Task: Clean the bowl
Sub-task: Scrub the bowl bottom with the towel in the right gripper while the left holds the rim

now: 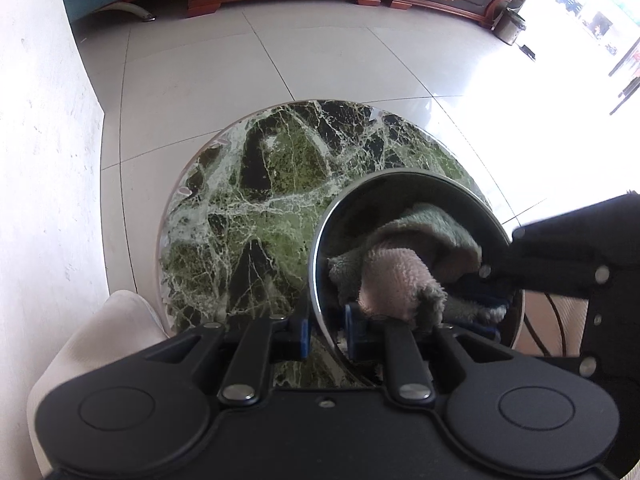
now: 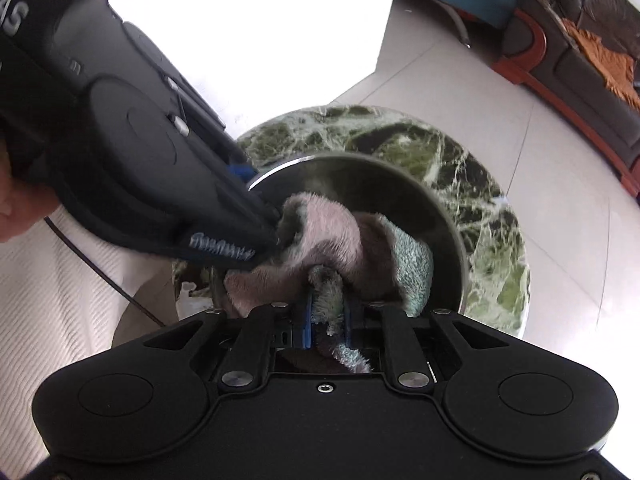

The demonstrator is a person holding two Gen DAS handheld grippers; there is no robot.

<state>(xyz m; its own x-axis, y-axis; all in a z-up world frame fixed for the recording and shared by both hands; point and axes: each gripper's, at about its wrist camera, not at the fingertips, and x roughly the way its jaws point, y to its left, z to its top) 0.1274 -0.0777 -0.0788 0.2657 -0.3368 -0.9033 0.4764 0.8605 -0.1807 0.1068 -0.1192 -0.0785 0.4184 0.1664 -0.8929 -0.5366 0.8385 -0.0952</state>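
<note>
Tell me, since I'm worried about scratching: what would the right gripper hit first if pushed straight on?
Likely the cloth it grips, bunched ahead of the right gripper, then the metal bowl's inner wall behind it; depth is unclear.

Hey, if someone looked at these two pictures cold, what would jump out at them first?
Probably the shiny metal bowl on the round green marble table, with a pink and green cloth bunched inside it. The left gripper pinches the bowl's near rim, and the right gripper is shut on the cloth.
</note>
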